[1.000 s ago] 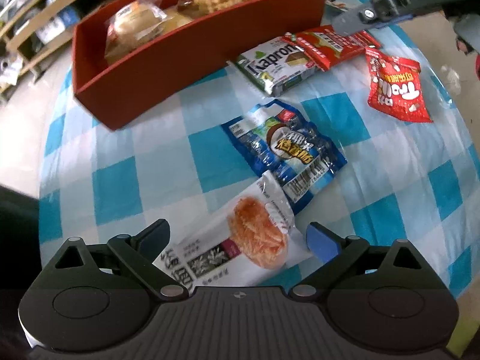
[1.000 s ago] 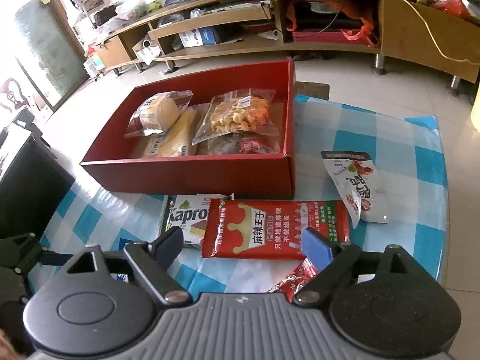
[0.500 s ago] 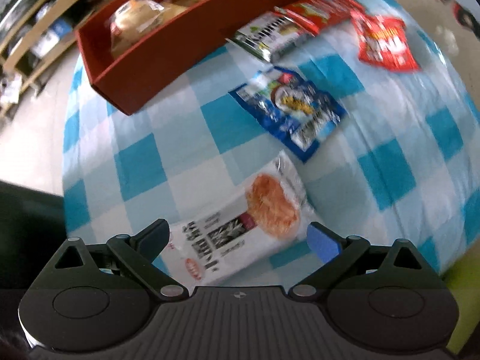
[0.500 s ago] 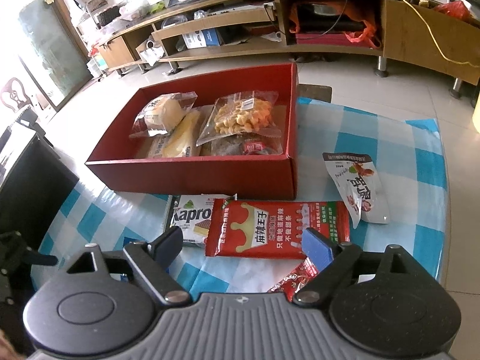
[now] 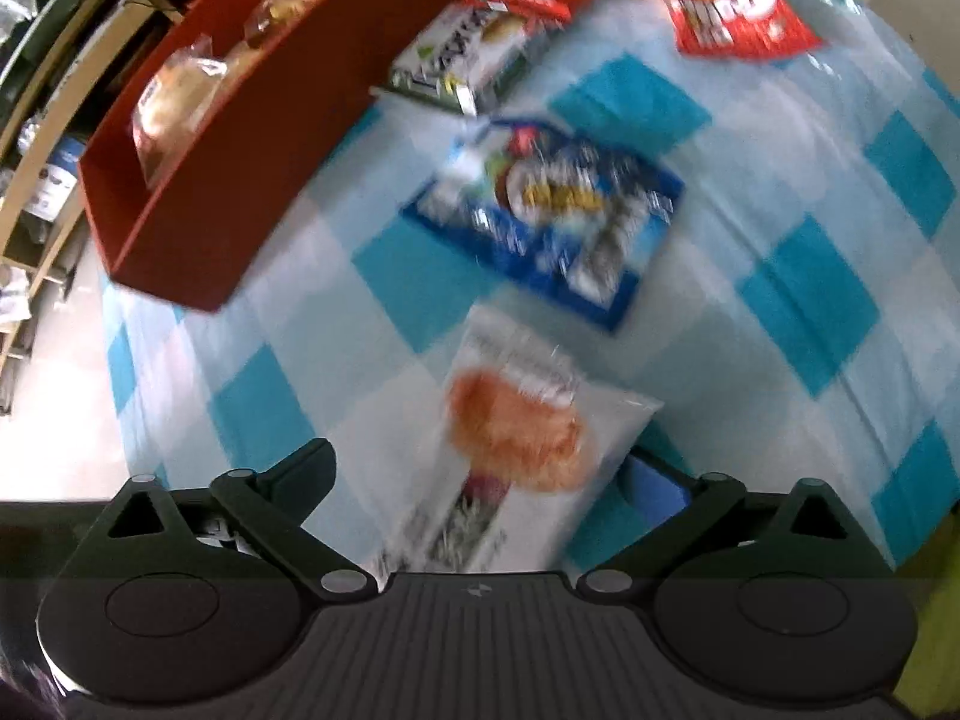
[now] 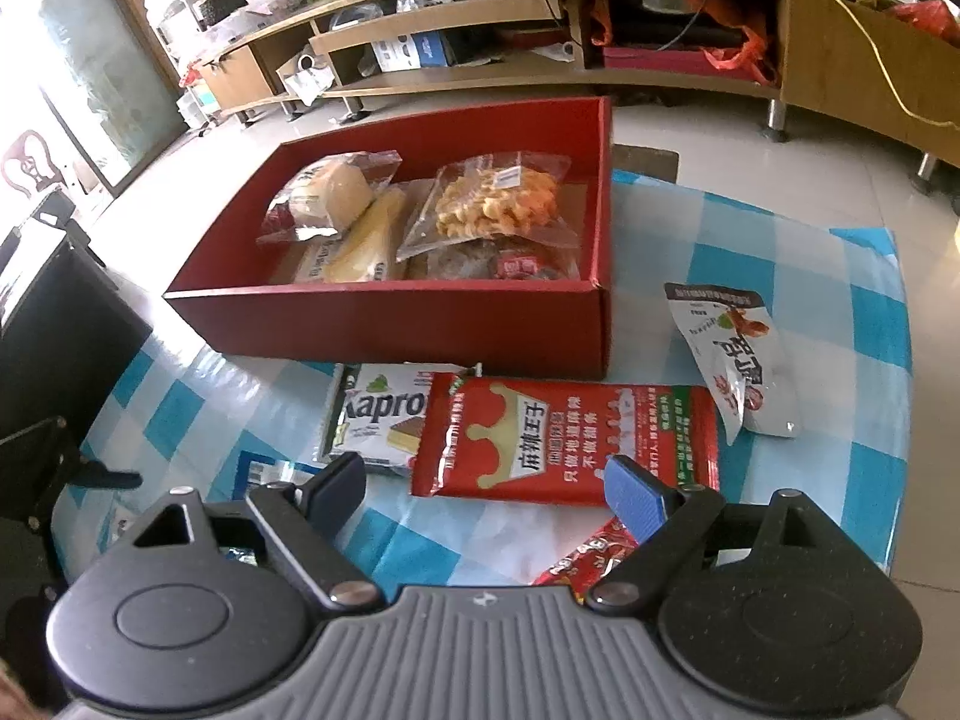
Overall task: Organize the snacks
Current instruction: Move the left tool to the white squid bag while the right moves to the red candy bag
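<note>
My left gripper points steeply down at the checked tablecloth, its jaws opening wide. The white snack packet with the orange picture lies between them, its right edge over the blue pad — the blur hides whether anything touches it. Just ahead of that packet lies the blue packet, beyond it the Kapron wafer pack, and to the front left stands the red box.

My right gripper hangs with its jaws apart and nothing in them. The long red packet lies just ahead of the fingers, the wafer pack to its left — the red box, already partly filled, stands behind both. A white packet lies ahead to the right.
</note>
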`<move>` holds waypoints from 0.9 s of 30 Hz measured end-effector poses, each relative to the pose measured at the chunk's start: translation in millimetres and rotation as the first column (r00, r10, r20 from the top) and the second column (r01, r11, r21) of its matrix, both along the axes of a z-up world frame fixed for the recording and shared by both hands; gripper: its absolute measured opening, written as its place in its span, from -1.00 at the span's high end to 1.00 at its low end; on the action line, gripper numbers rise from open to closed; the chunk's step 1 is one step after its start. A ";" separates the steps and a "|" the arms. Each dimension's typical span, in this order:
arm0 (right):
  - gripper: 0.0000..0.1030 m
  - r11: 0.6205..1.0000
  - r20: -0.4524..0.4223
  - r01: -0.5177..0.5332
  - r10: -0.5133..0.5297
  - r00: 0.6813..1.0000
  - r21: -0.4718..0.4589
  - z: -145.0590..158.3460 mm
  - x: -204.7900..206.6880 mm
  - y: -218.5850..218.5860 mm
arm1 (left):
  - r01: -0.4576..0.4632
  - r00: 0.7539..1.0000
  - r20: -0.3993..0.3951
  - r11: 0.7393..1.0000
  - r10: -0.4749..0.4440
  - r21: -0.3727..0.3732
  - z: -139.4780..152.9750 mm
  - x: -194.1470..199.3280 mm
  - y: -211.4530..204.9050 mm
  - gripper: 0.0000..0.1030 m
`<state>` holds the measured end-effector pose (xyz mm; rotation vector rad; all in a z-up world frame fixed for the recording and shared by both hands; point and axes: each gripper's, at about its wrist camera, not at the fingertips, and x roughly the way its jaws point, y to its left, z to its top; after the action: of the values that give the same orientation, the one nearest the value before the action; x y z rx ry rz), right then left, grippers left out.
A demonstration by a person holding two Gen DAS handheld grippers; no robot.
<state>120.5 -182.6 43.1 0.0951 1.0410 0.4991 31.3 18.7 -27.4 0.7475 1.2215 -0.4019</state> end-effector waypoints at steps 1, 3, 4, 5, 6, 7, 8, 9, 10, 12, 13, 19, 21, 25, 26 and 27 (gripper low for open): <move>-0.67 1.000 -0.003 0.005 -0.005 1.000 -0.002 -0.8 1.1 -1.2 | -0.026 1.000 -0.005 0.999 0.026 -0.023 0.5 6.1 0.4 -1.00; -0.67 1.000 -0.006 0.012 -0.012 1.000 -0.004 -1.0 3.0 -3.3 | -0.126 0.992 -0.031 0.989 0.124 -0.083 0.9 19.0 6.3 -1.00; -0.67 1.000 -0.006 0.015 -0.015 1.000 -0.001 -0.3 3.6 -4.5 | -0.184 0.983 -0.049 0.976 0.179 -0.118 1.3 24.3 12.2 -1.00; -0.67 1.000 -0.005 0.018 -0.018 1.000 0.002 0.8 4.4 -5.7 | -0.244 0.969 -0.068 0.959 0.236 -0.144 1.1 27.2 18.6 -0.99; -0.67 1.000 -0.002 0.023 -0.023 1.000 0.006 1.9 4.9 -7.2 | -0.301 0.953 -0.088 0.939 0.290 -0.168 0.3 28.9 25.9 -0.98; -0.67 1.000 0.001 0.026 -0.026 1.000 0.009 3.0 5.5 -8.4 | -0.345 0.938 -0.107 0.919 0.330 -0.190 -0.2 28.3 32.6 -0.96; -0.67 1.000 0.002 0.028 -0.028 1.000 0.010 3.7 5.8 -9.3 | -0.375 0.926 -0.121 0.904 0.356 -0.205 -1.0 25.8 38.6 -0.96; -0.67 1.000 0.003 0.028 -0.028 1.000 0.010 4.3 6.2 -10.2 | -0.379 0.925 -0.123 0.901 0.360 -0.209 -2.4 22.5 42.0 -0.97; -0.67 1.000 0.005 0.029 -0.029 1.000 0.009 4.8 6.6 -11.0 | -0.368 0.929 -0.109 0.906 0.353 -0.210 -2.9 18.3 43.2 -0.99; -0.67 0.999 0.008 0.033 -0.033 0.999 0.005 5.6 6.7 -14.5 | -0.342 0.940 -0.086 0.916 0.331 -0.211 -3.0 12.5 41.0 -0.98; -0.67 0.999 0.008 0.038 -0.038 0.999 0.003 5.6 6.3 -17.5 | -0.327 0.945 -0.075 0.921 0.319 -0.210 -2.5 9.5 38.1 -0.97; -0.68 0.989 -0.050 0.149 -0.149 0.988 0.003 -6.4 5.0 -51.9 | -0.312 0.950 -0.059 0.911 0.307 -0.269 5.4 -6.3 25.8 -0.60; -0.68 0.980 -0.091 0.198 -0.198 0.976 -0.001 -14.4 4.6 -62.2 | -0.326 0.944 -0.050 0.902 0.326 -0.283 7.4 -8.2 24.8 -0.54; -0.68 0.962 -0.150 0.272 -0.266 0.952 0.026 -22.5 -4.9 -71.6 | -0.382 0.921 -0.051 0.864 0.387 -0.328 11.7 -10.4 24.6 -0.25; -0.68 0.959 -0.162 0.279 -0.269 0.949 0.041 -23.1 -8.4 -71.0 | -0.404 0.911 -0.074 0.843 0.406 -0.355 12.0 -6.5 28.6 -0.21; -0.69 0.956 -0.172 0.287 -0.275 0.946 0.053 -23.9 -13.2 -68.5 | -0.421 0.903 -0.089 0.828 0.419 -0.371 11.8 -4.6 30.6 -0.18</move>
<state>107.3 -251.1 19.2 0.3539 1.1467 0.2736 26.7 49.3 -15.6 0.1274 1.2235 -0.2606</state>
